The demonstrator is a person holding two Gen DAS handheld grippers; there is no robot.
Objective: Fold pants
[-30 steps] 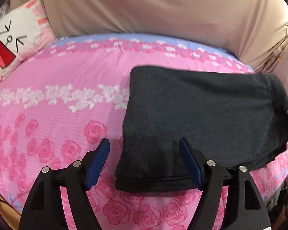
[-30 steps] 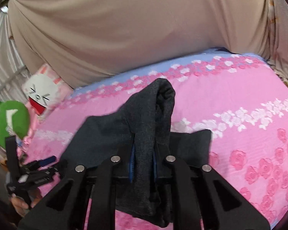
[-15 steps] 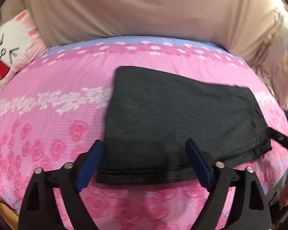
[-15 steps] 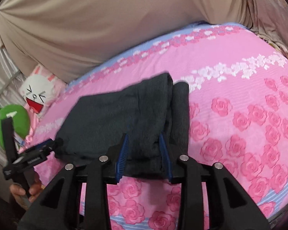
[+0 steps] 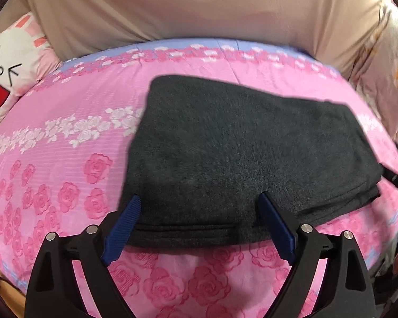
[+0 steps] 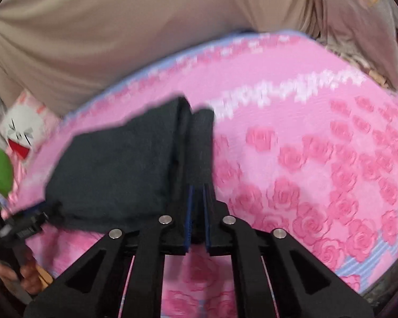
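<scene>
The dark grey pants (image 5: 241, 159) lie folded flat on the pink rose-print bed (image 5: 66, 137), the left gripper (image 5: 199, 212) holding its jaws spread wide over their near edge while the right gripper (image 6: 197, 198) has its jaws pinching a raised fold of the pants (image 6: 119, 164).

Matt, fuzzy dark pants (image 5: 246, 153) on smooth printed bedsheet (image 5: 66, 164).

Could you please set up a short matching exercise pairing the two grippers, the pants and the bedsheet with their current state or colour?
Column 1:
1. left gripper
2. right gripper
3. pants
4. bedsheet

Column 2:
A. pink with roses
B. jaws clamped on dark fabric
C. dark grey, folded flat
D. jaws spread wide

Pairs: 1-D, 2-B, 3-C, 4-A
</scene>
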